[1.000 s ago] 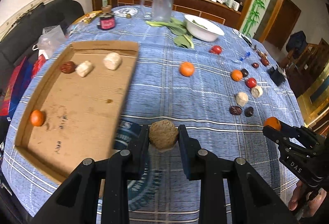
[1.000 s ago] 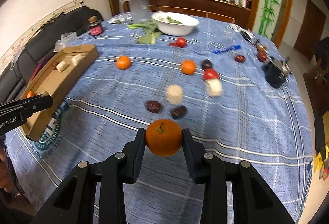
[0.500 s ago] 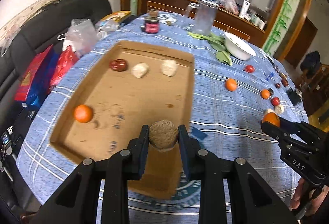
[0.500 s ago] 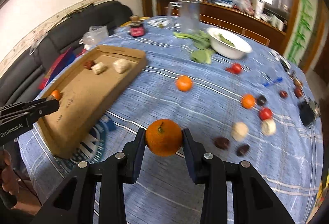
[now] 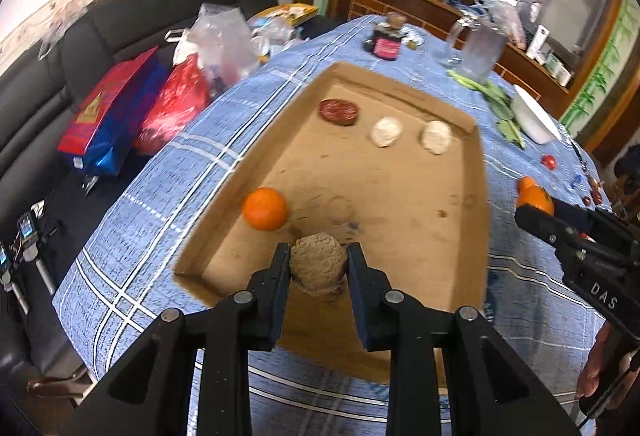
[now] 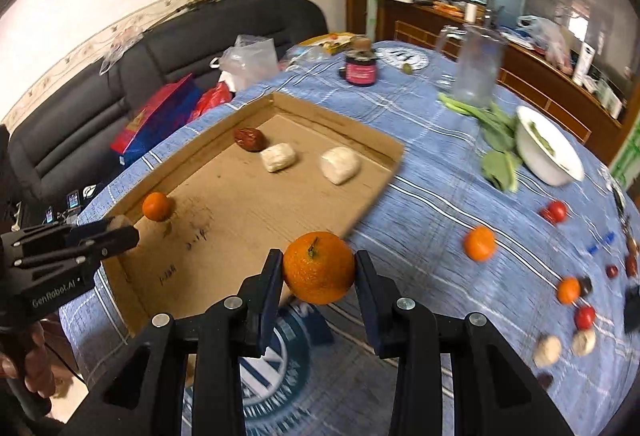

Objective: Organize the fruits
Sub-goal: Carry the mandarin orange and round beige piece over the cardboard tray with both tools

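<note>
Two grippers are each carrying 1 item toward the cardboard tray, so the step in hand looks like delivery.

In the left wrist view, the left gripper is sitting at lower centre, its jaws closed snugly on a rough tan ball that is hanging over the tray's near end. An orange is lying in the tray just up and left of it; a dark red date and 2 pale lumps are lining the far end. At the right edge, the other tool is showing the letters "DAS".

In the right wrist view, "GenRobot.AI" is reading along the tool at lower left. At lower centre the right gripper is clamping a stemmed orange, its jaws partly open around it, over the tablecloth beside the tray's right rim. Faint handwriting on the tray floor is too small to read.

Next, I judge, each load is needing lowering onto bare cardboard beside its own kind before the jaws are letting go.
</note>
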Available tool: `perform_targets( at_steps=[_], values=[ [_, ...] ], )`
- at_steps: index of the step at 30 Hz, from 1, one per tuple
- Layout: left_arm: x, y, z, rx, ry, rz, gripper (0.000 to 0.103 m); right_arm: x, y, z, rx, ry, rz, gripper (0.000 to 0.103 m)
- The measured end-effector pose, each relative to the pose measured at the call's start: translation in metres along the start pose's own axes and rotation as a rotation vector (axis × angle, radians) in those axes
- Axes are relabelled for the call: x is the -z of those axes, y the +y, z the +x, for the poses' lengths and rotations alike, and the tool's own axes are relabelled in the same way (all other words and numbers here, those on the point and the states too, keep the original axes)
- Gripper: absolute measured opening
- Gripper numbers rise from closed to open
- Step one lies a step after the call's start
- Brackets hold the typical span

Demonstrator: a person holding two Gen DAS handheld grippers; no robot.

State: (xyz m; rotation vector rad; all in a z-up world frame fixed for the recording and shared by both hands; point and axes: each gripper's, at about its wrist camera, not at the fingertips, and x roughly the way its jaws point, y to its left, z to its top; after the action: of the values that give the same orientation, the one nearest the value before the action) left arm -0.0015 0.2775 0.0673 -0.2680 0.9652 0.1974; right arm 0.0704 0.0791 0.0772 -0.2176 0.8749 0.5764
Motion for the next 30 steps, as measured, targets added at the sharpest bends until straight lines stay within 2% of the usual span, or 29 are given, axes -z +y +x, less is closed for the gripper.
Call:
perform_targets(
  at_steps=[6, 14, 30],
  values=[
    [-0.001, 0.015, 0.019, -0.006, 0.040, -0.043, 0.027, -0.019, 0.008, 0.036, -0.052, 0.038, 0.007, 0.039],
    [-0.003, 0.018, 0.037, -0.015, 0.070, -0.053, 0.027, -0.038, 0.017, 0.078, -0.049, 0.063, -0.037, 0.039],
    [-0.003, 0.015, 0.052, -0.033, 0.089, -0.050, 0.027, -0.041, 0.014, 0.110, -0.040, 0.104, -0.050, 0.039]
  ],
)
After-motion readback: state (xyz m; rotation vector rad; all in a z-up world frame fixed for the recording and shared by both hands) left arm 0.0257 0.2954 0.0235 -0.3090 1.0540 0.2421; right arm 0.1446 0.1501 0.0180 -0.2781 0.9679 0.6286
